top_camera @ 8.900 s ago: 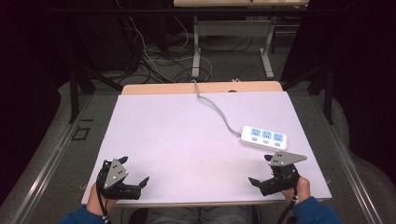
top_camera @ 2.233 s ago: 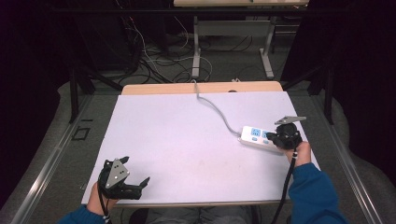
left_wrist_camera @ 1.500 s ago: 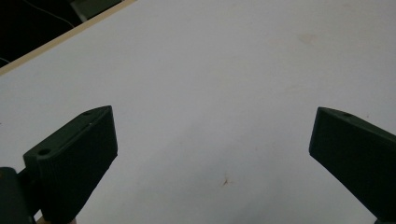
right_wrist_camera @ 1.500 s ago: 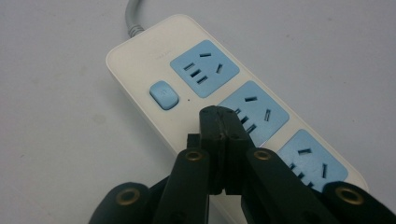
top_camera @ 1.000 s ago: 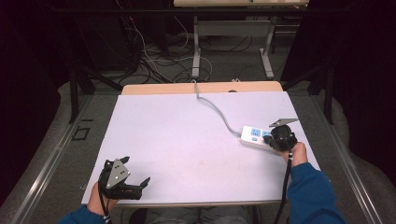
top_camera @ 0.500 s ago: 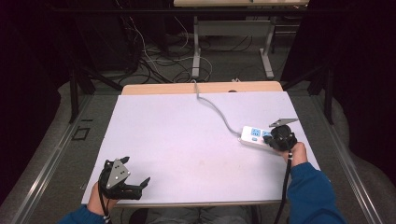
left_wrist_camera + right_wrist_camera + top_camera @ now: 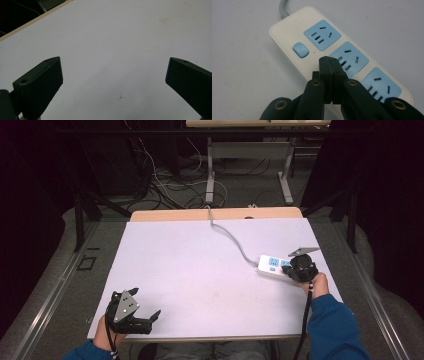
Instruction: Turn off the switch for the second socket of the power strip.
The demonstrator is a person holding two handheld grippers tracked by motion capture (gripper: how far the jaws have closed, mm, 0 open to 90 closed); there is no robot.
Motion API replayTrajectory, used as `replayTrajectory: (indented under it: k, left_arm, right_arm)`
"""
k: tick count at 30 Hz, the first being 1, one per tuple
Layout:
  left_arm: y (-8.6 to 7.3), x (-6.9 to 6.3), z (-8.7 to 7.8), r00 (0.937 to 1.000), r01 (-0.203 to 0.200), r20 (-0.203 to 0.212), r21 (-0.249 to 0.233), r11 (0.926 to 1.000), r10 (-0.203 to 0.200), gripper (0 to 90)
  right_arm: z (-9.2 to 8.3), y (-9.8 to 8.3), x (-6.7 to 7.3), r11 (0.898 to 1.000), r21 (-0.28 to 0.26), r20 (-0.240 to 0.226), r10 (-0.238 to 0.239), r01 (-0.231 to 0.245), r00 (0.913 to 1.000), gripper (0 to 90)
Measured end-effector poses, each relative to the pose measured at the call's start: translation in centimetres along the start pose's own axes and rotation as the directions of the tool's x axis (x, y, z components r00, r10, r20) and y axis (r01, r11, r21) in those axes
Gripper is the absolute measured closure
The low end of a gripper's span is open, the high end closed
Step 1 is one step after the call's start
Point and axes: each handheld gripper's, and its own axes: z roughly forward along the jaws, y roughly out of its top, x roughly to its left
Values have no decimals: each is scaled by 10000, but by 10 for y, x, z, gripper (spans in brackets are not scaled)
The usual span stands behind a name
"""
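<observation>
Nearest, the left hand-held gripper (image 7: 145,317) idled open at seven o'clock on the worktop (image 7: 200,270). Farther off at three o'clock, the right hand-held gripper (image 7: 329,61) stood closed and empty over the power strip (image 7: 287,42); its tips probably needed to slide to eleven o'clock and press squarely on the switch (image 7: 300,50).

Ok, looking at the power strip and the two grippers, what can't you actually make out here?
- Right gripper view: whether the shut right gripper touches the power strip or hovers above it; the tips cover that spot.
- Right gripper view: the strip's near end, hidden behind the jaws and cut by the bottom edge.
- Right gripper view: whether the blue switch is on or off.
- High view: where the grey cord ends; it drops behind the table's far edge.
</observation>
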Motion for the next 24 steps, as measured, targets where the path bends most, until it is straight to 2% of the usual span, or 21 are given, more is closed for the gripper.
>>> replayTrajectory:
  k: [15, 18, 24]
  left_arm:
    - [0, 1, -1, 10000, -89, -5, 39, 10000, 89, 11]
    - [0, 1, -1, 9998, -210, -60, 35, 9998, 210, 11]
    - [0, 1, -1, 10000, -77, -10, 31, 10000, 77, 11]
  right_arm:
    - [0, -1, -1, 9998, -61, -123, 195, -195, 9997, 900]
    - [0, -1, -1, 9999, -35, -133, 169, -169, 9998, 900]
    - [0, -1, -2, 9998, -106, -175, 176, -177, 9997, 900]
